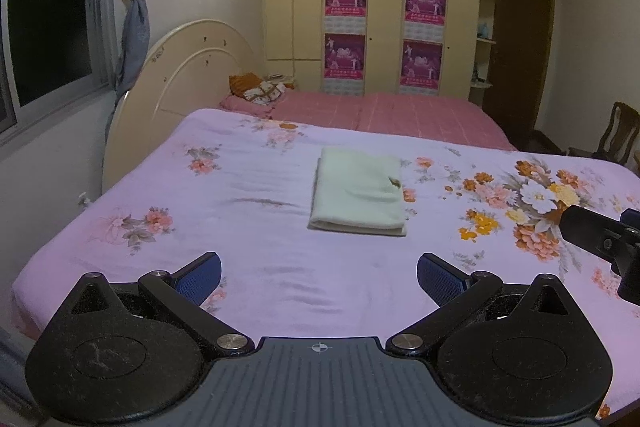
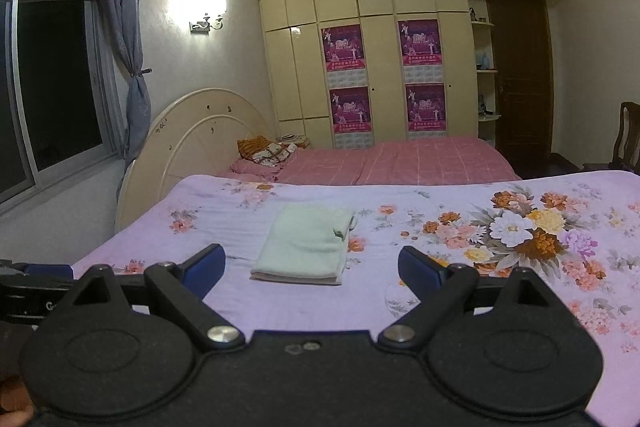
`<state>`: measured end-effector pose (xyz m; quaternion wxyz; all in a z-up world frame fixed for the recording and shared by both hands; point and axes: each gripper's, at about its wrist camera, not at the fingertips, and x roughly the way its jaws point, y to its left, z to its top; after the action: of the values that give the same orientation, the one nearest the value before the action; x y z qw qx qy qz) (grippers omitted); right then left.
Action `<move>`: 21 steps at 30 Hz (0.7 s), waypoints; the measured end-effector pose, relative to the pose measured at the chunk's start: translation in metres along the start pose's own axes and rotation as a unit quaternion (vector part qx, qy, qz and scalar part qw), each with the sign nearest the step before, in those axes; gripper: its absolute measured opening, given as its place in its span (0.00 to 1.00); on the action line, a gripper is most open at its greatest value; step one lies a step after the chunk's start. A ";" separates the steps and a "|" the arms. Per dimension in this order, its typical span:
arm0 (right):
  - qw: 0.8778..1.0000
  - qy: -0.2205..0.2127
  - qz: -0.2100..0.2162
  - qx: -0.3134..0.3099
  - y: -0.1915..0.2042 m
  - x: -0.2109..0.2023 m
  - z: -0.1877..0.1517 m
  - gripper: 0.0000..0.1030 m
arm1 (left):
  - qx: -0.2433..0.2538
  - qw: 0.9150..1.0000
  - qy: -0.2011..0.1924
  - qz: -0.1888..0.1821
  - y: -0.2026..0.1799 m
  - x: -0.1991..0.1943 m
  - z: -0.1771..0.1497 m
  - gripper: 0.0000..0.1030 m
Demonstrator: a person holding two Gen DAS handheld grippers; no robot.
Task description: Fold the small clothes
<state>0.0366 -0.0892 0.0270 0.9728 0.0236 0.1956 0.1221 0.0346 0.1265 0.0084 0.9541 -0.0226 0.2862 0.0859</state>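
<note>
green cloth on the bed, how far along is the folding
Done: the pale green cloth lies as a neat layered rectangle on the floral bedsheet. In hand: nothing; the left gripper and right gripper both hang short of the cloth with jaws wide open and empty. Left: no other unfolded garment shows on this bed, so perhaps only a tidy-up.

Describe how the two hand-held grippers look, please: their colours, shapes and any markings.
The left gripper has black linkage arms with silver pivot screws, two round black housings, ribbed blue finger pads, and a grey ribbed base plate bearing a small crosshair mark. The right gripper matches it, but its base plate looks black and smooth.
</note>
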 end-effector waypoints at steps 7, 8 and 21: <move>1.000 0.000 0.001 -0.006 0.009 -0.003 0.000 0.90 | -0.005 1.000 -0.001 0.002 0.004 0.002 0.000 1.00; 1.000 0.000 0.001 -0.007 0.009 -0.003 0.000 0.90 | -0.004 1.000 -0.002 0.002 0.004 0.002 0.000 1.00; 1.000 0.008 -0.001 -0.008 0.011 0.000 0.000 0.91 | 0.002 1.000 -0.010 0.013 0.007 0.002 0.001 1.00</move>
<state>0.0339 -0.0781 0.0276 0.9714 0.0148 0.2023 0.1232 0.0360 0.1333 0.0083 0.9557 -0.0161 0.2773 0.0976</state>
